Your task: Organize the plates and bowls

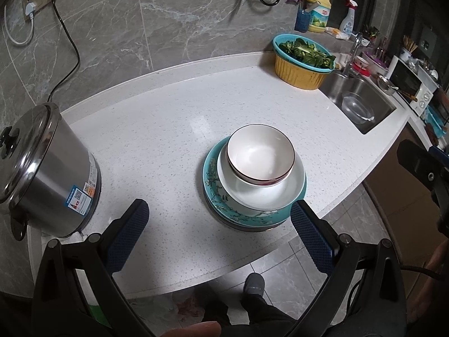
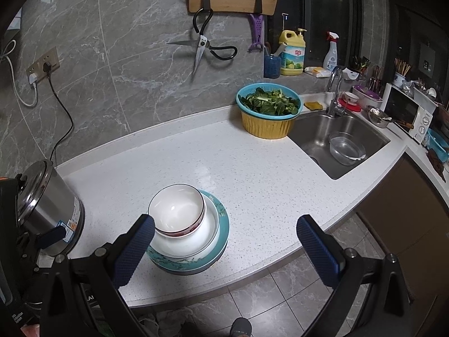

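At the near edge of the surface [image 1: 157,118], both claws gape wide and empty: left claw [image 1: 219,219], right claw [image 2: 226,233]. Just beyond, the rimmed bowl [image 1: 259,153] sits off-centre toward twelve o'clock on the white plate [image 1: 266,193] and teal plate [image 1: 216,193]; a careless nudge could slide it off.

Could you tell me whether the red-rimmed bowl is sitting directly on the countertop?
No, the red-rimmed bowl rests in a white dish atop the teal plate.
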A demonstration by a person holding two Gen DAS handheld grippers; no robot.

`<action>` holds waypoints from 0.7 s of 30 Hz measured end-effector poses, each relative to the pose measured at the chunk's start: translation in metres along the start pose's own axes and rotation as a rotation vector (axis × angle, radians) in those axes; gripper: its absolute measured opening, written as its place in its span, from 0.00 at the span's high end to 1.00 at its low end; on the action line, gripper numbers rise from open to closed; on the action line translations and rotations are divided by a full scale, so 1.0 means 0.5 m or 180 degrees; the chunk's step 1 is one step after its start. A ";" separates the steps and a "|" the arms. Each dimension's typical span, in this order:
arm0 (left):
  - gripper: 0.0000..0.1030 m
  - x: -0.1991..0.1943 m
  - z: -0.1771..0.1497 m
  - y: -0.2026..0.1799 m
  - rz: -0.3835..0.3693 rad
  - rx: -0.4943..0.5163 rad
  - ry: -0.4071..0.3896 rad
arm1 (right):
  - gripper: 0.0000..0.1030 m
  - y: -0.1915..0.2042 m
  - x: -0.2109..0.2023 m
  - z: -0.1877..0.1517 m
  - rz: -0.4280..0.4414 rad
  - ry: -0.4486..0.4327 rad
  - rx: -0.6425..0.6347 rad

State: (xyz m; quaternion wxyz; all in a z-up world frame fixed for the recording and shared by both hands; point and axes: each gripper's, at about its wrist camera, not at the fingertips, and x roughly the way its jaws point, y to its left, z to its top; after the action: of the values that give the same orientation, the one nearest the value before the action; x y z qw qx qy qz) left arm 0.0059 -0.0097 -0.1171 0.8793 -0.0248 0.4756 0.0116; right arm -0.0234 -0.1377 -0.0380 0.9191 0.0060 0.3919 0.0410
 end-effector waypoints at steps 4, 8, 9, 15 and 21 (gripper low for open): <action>0.01 0.000 0.000 0.004 0.0011 -0.0027 -0.0003 | 0.00 -0.002 0.003 0.002 0.0084 0.0044 0.0068; 0.01 -0.002 0.000 0.008 0.0029 -0.0050 -0.0009 | 0.00 0.003 0.003 0.003 0.0178 0.0070 0.0078; 0.01 -0.002 0.000 0.009 0.0036 -0.0055 -0.0012 | 0.00 0.006 0.002 0.003 0.0220 0.0082 0.0083; 0.01 -0.003 -0.010 0.028 0.0118 -0.0141 -0.0007 | 0.00 0.031 -0.001 -0.002 0.0355 0.0087 0.0013; 0.01 -0.003 -0.023 0.047 0.0167 -0.0219 0.0015 | 0.00 0.051 -0.004 -0.009 0.0423 0.0117 -0.0038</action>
State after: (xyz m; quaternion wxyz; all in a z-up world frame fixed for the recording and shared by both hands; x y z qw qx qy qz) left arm -0.0055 0.0134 -0.1229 0.8761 -0.0426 0.4775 0.0508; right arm -0.0296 -0.1127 -0.0386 0.9070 0.0258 0.4072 0.1043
